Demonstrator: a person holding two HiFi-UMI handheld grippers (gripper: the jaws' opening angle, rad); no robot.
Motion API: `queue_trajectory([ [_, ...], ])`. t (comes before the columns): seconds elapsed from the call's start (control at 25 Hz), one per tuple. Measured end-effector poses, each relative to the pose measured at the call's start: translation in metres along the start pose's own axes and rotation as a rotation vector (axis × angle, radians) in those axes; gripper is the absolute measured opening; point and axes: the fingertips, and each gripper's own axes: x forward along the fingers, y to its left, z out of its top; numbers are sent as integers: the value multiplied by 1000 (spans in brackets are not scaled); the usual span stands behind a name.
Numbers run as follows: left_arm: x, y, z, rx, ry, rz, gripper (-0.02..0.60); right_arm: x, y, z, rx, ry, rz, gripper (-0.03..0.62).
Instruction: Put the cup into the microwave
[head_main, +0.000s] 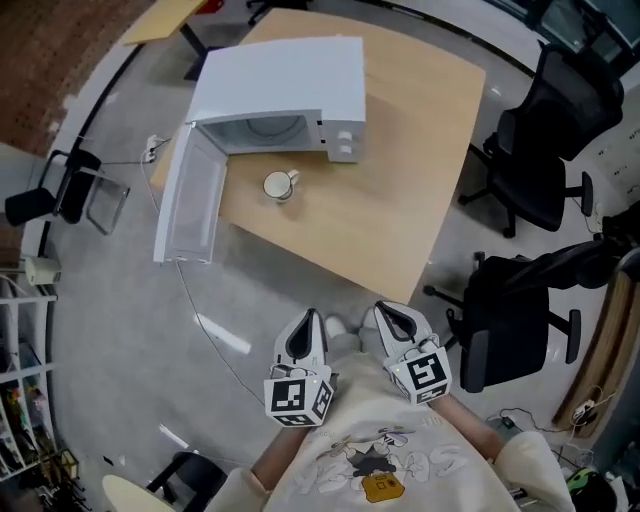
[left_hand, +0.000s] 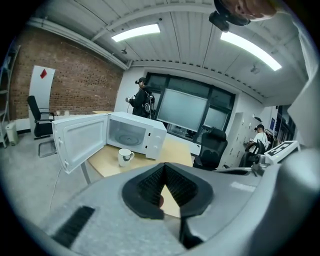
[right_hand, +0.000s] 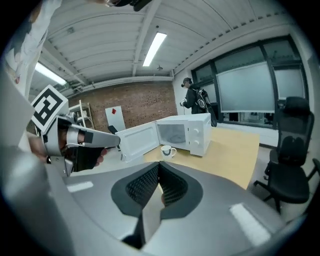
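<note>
- a white microwave (head_main: 285, 95) sits on a pale wooden tabletop (head_main: 400, 180). its door (head_main: 190, 200) is swung fully open and reaches out past the tabletop's edge.
- a white cup (head_main: 279, 186) stands upright on the tabletop just in front of the microwave's open cavity, outside it. its handle is turned toward the microwave's knob side.
- the left tongs (head_main: 308, 322) are held well back from the microwave, close to the person's body. the jaws are pressed together with nothing between them.
- the right tongs (head_main: 390, 315) sit just beside the left tongs, equally far from the microwave. their jaws are also closed and empty.
- black office chairs (head_main: 530, 170) stand on the floor off the microwave's knob side.
- a person (left_hand: 141, 97) stands behind the microwave.
</note>
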Motion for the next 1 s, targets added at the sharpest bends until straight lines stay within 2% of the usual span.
queue_trajectory([
  [0.08, -2, 1, 1, -29, -17, 17, 5, -1, -2, 0, 37, -13, 22, 9],
  [0.16, -4, 0, -1, -52, -27, 32, 5, -5, -2, 3, 16, -31, 37, 51],
  [0.28, -8, -9, -10, -37, -33, 48, 5, -10, 1, 2, -40, -46, 69, 92],
  [0.44, -7, -3, -8, -97, -43, 99, 5, -3, 2, 10, -100, -53, 126, 95],
  [0.64, 4, 20, 7, -113, -42, 120, 5, 27, 5, 26, -99, -71, 146, 84],
  [0.8, 33, 58, 22, -118, -32, 104, 5, 68, 1, 41, -121, -71, 105, 30],
  [0.88, 50, 79, 41, -111, -35, 80, 5, 94, -8, 53, -76, -67, 52, 6],
  [1.0, 77, 106, 72, -66, -26, 19, 5, 132, -18, 70, -17, -50, -27, 6],
])
